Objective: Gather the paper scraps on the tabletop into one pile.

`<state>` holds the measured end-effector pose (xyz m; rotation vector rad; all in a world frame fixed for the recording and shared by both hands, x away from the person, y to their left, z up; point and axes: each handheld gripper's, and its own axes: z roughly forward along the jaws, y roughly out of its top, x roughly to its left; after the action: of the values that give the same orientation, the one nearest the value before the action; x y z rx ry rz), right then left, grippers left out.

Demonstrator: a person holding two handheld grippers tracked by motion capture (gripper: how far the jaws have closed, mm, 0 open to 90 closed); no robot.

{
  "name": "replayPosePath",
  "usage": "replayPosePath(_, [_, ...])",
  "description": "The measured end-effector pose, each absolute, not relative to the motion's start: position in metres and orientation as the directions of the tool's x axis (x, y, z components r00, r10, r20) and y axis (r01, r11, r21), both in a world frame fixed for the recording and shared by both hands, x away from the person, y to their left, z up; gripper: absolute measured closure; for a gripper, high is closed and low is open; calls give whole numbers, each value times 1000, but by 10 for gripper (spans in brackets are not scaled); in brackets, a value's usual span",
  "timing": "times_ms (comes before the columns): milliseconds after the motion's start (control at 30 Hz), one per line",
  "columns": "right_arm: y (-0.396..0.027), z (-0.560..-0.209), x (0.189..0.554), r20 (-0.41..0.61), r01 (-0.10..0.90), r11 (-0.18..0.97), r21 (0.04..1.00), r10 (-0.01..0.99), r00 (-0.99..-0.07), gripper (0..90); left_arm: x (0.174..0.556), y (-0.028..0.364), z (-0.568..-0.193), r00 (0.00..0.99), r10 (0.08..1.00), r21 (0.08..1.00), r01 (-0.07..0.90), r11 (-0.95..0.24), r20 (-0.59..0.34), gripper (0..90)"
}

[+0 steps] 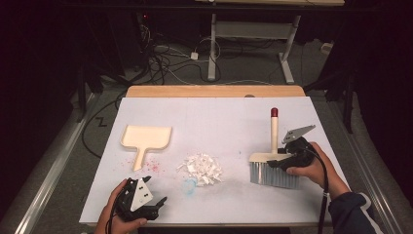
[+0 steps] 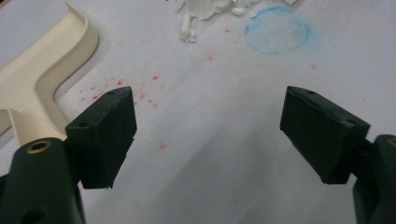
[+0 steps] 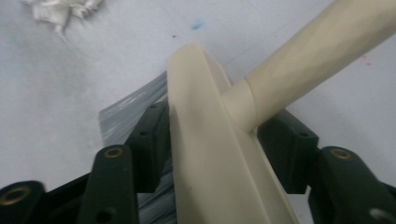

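Nearest us, our left gripper [image 1: 157, 204] waits, fingers apart and empty; our right gripper [image 3: 219, 149] straddles the brush [image 1: 274, 168] head, not pressing, handle running toward upper frame.

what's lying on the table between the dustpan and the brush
In the high view, a pile of white paper scraps sits between the dustpan and the brush, with red specks beside the dustpan's handle.
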<state>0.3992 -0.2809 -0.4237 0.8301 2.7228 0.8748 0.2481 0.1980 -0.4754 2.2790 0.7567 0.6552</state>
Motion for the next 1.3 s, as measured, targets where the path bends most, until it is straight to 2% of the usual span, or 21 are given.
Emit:
replayPosePath(267, [-279,-423,409,-45,468,669,577,598,-800,350,248,199,-476,714,658,696,346,-630,241,177])
replayPosePath(333, [-280,-422,409,-107,461,696,551,607,-788,385,248,199,-476,714,658,696,347,-629,240,177])
replayPosePath(367, [-281,-420,409,-123,453,700,552,605,-786,376,248,199,-476,715,656,695,344,-631,242,177])
replayPosePath(467, [-285,-417,410,-121,462,655,599,644,-756,394,248,198,-476,717,652,692,341,-636,247,177])
replayPosePath(700, [-283,-415,409,-203,474,567,673,758,-620,524,248,198,-476,718,651,691,341,-638,247,177])
replayPosePath(833, [-284,-422,415,-212,515,542,664,797,-565,583,248,198,-477,718,651,690,342,-638,246,177])
replayPosePath(867, [-285,-425,418,-213,529,539,655,804,-556,638,248,198,-477,719,650,690,342,-638,246,177])
replayPosePath(900, [-285,-429,422,-214,545,533,648,813,-541,644,248,198,-477,719,650,690,340,-639,247,177])
replayPosePath(967, [-285,-437,430,-180,582,508,635,830,-528,687,248,198,-476,721,647,689,338,-641,248,177])
replayPosePath(1100, [-279,-441,433,-176,580,506,638,829,-530,647,248,198,-477,720,648,691,338,-639,248,177])
replayPosePath(1300, [-275,-430,422,-195,491,468,734,839,-508,463,247,199,-477,718,649,691,338,-639,250,177])
